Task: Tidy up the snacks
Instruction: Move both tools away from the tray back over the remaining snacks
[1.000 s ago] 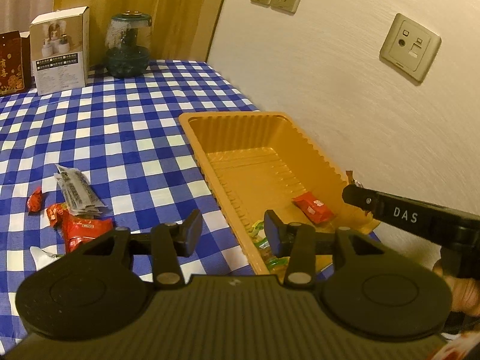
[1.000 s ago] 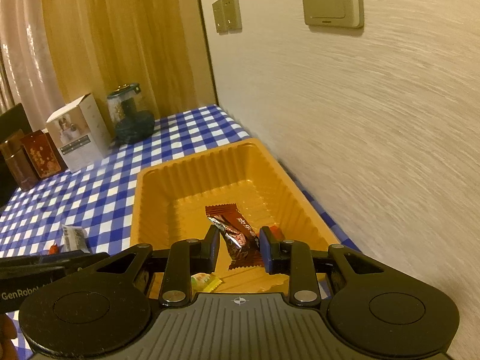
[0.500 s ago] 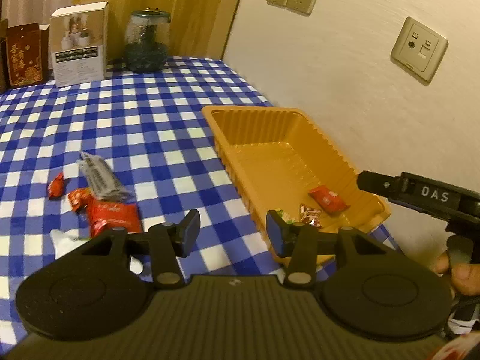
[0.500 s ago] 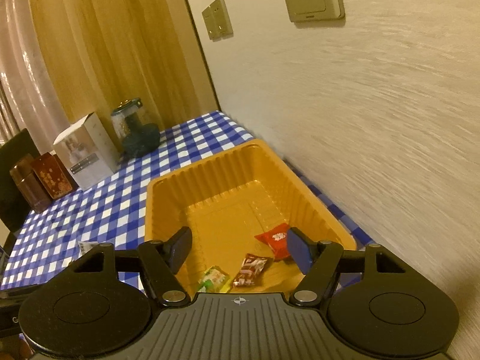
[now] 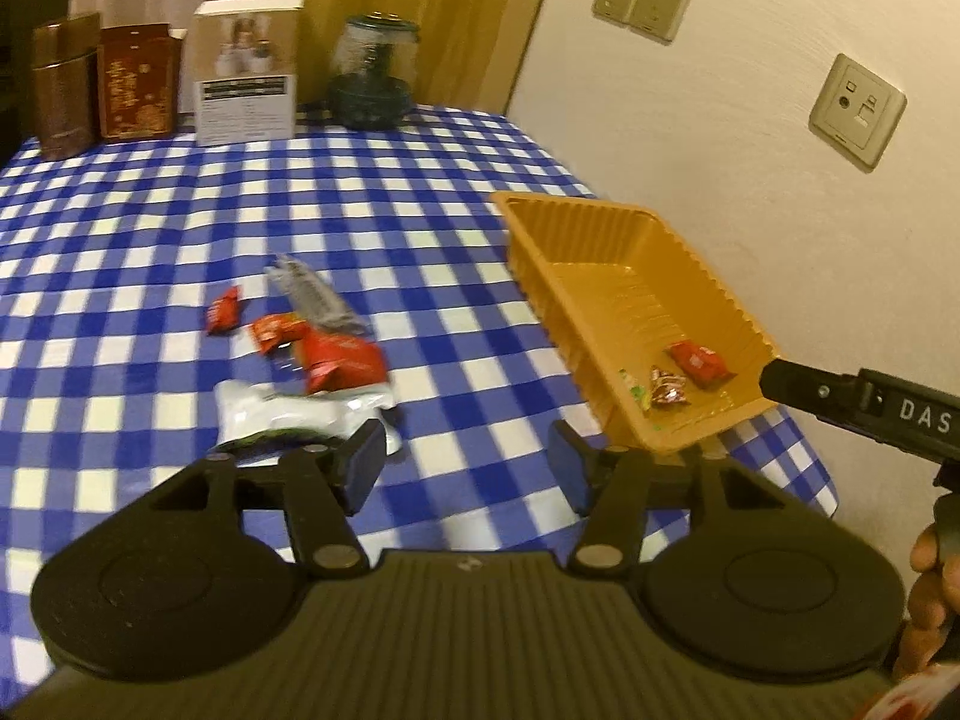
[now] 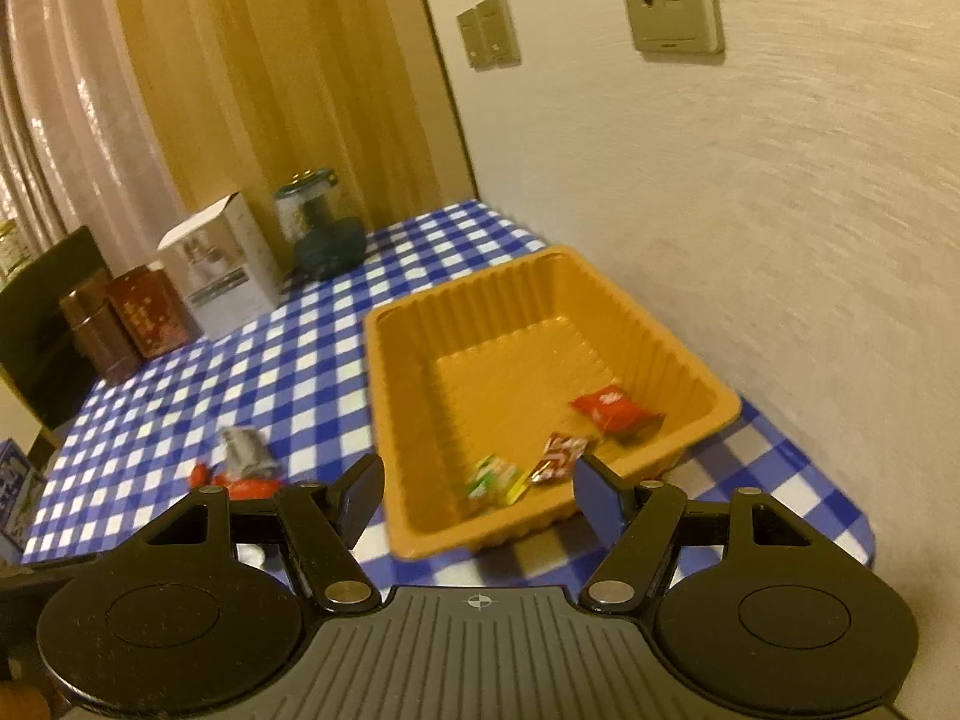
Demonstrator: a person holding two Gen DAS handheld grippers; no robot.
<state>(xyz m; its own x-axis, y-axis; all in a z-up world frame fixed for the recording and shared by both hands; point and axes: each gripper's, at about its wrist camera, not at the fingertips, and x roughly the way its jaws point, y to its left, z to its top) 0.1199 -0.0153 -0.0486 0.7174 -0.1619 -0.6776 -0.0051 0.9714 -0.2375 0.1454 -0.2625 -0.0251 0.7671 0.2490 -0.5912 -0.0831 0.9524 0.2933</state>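
orange plastic tray (image 6: 714,399) is seen near the wall, with three wrapped candies (image 6: 558,456) inside. more snack packets (image 5: 336,360) lie scattered on the checked tablecloth (image 5: 150,228). left gripper (image 5: 468,462) and right gripper (image 6: 480,492) are both held wide apart, nothing gripped.

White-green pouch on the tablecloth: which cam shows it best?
Left wrist. The white-green pouch lies in plain sight beside the red packet, just ahead of the tongs. The right wrist view hides it behind its own tongs.
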